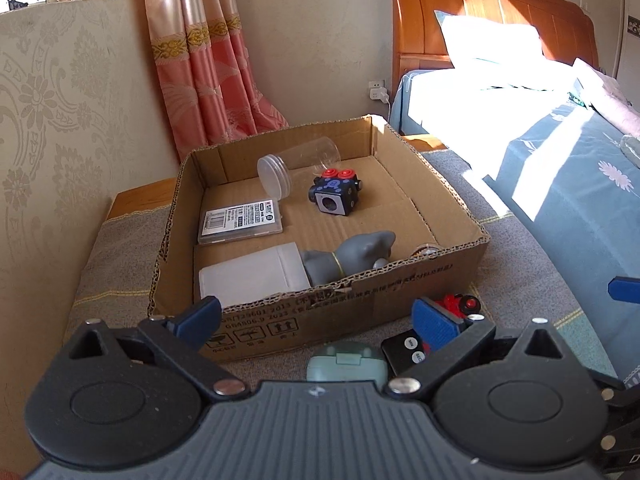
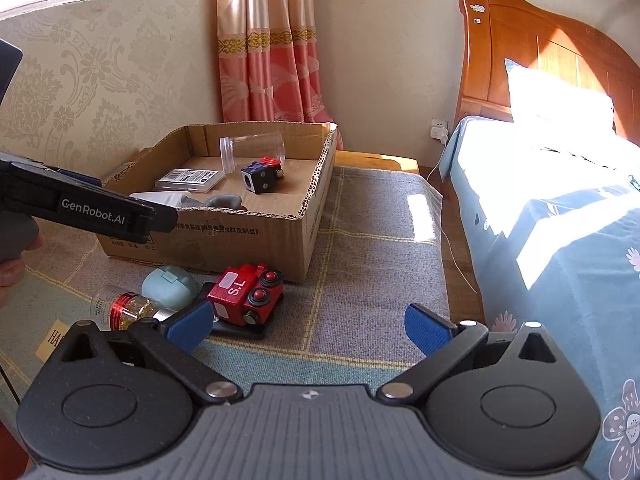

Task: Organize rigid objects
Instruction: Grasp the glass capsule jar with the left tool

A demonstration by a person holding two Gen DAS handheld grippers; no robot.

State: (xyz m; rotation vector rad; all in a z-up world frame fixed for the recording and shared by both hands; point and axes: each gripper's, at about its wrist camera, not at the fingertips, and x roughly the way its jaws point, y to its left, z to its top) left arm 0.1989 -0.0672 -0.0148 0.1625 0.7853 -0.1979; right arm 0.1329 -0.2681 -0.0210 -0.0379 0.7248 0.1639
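Observation:
An open cardboard box (image 1: 360,308) stands on a mat. In it lie a clear jar (image 1: 296,164), a dark toy cube with red knobs (image 1: 336,194), a flat labelled case (image 1: 240,222), a white box (image 1: 256,276) and a grey toy figure (image 1: 348,256). My left gripper (image 1: 318,320) is open in front of the box's near wall, above a pale green case (image 1: 344,362), a black remote (image 1: 404,350) and a red toy train (image 1: 460,304). My right gripper (image 2: 308,326) is open over the mat, its left finger close to the red train (image 2: 246,294). Nothing is between either pair of fingers.
A small bottle with a red band (image 2: 120,306) lies left of the green case (image 2: 168,286). A bed with blue sheets (image 2: 560,240) runs along the right. Wall and a pink curtain (image 2: 272,60) stand behind the box. A hand (image 2: 12,268) holds the left gripper's body (image 2: 92,208).

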